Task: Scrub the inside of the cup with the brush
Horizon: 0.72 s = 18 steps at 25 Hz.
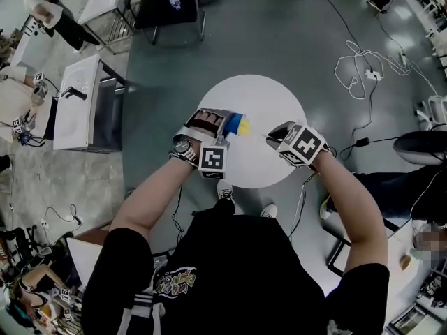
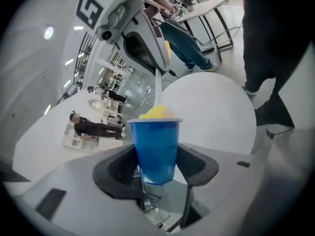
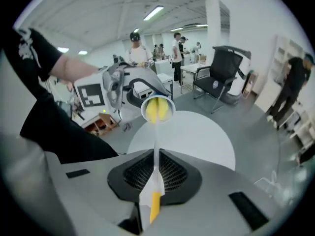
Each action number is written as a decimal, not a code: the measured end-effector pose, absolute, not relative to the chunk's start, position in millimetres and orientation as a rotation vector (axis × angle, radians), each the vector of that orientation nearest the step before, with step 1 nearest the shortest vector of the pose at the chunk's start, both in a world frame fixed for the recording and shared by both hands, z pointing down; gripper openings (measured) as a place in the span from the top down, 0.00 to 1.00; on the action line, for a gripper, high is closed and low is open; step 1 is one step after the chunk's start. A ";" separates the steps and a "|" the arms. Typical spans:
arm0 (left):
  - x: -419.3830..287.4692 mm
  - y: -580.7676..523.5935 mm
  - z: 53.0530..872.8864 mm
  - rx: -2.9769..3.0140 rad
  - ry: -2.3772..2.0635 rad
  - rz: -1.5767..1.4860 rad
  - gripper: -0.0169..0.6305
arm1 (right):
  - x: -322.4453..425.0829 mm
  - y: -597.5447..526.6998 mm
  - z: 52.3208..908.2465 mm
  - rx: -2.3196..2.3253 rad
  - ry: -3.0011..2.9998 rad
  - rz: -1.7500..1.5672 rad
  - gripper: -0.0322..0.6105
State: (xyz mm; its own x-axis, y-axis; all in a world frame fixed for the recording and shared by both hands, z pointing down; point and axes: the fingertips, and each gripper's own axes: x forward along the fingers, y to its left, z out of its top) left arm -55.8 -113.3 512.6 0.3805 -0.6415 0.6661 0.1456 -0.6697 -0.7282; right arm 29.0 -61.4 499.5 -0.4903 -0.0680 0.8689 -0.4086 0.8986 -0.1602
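**Cup and brush meet in the air above the round tabletop**

The left claw (image 2: 157,167) stands wide, its two dark pads pressed on either side of the lower half of the blue cup (image 2: 156,146). It holds the cup off the white tabletop (image 1: 269,96), above the middle and a little toward the left edge. In the head view the cup lies tipped on its side, with its mouth turned toward the right claw (image 3: 155,173). That claw is nearly closed, pinching the thin white handle of the brush (image 3: 156,149). The handle runs straight out from between its jaws to the cup. The yellow brush head sits inside the cup's mouth and shows just above the rim in the left gripper view. The two claws are near each other, joined only by the brush.
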 end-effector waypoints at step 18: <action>-62.7 -86.4 529.7 -2.215 0.342 -1.472 0.60 | 31.5 -57.3 498.2 0.283 -1.945 0.125 0.88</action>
State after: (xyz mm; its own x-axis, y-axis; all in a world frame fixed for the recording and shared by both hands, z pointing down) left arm -62.7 -86.4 529.7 0.3977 -0.4432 0.8033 0.0440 -0.8654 -0.4992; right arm 31.5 -57.3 498.2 -0.3591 -0.1385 0.9230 -0.2554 0.9658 0.0455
